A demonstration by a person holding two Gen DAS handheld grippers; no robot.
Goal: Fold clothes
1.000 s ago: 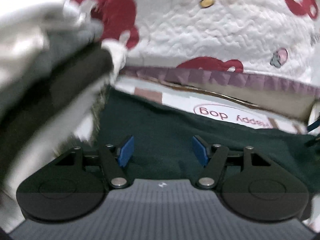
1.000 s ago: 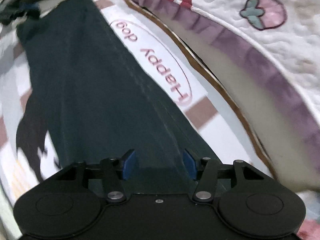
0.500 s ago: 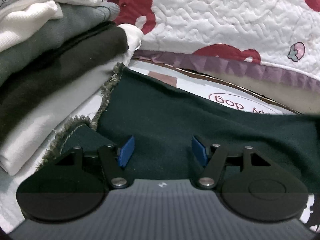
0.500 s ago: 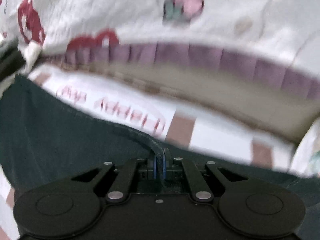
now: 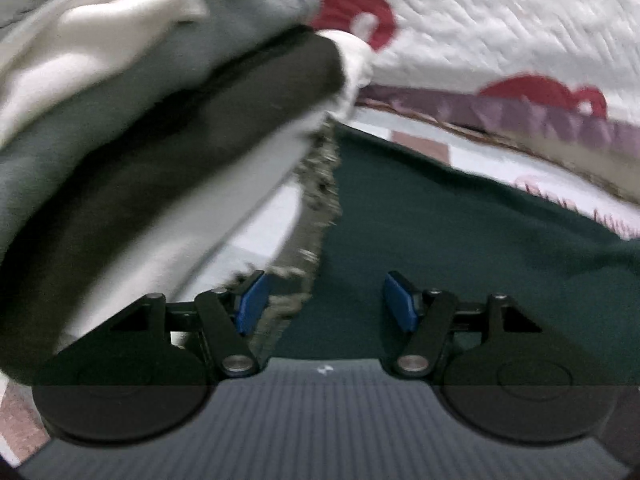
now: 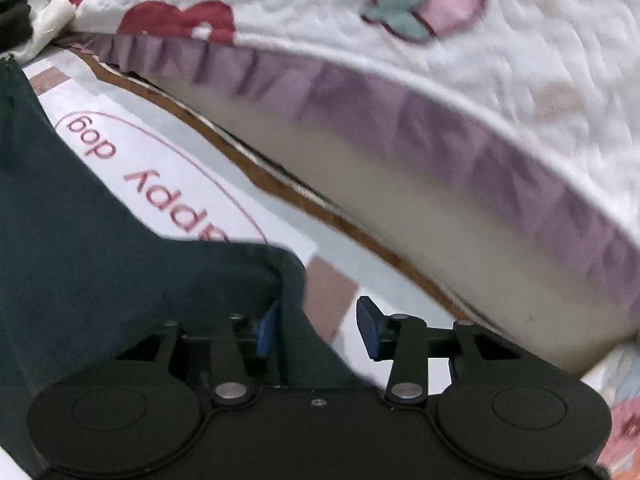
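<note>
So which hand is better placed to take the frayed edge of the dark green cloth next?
Probably the left. Its gripper is open with the frayed edge between its fingers. The right gripper is opening at a smooth fold of the dark green cloth, and no fringe shows there.

Ahead of the gripper and above it in both views lies a white quilted bedspread (image 6: pixel 500 60) printed with dark red shapes, with a pink strawberry with green leaves (image 6: pixel 424 6) up and to the right in the right wrist view. A pleated purple frill (image 6: pixel 400 120) runs along its lower edge, and a cream mattress side (image 6: pixel 400 200) shows under the frill. Closer to the gripper, a pale printed sheet (image 6: pixel 168 152) with brown squares and a brown border spreads flat; its pink oval holds upside-down pink lettering reading "dog", partly hidden, ahead and left of the gripper.
</note>
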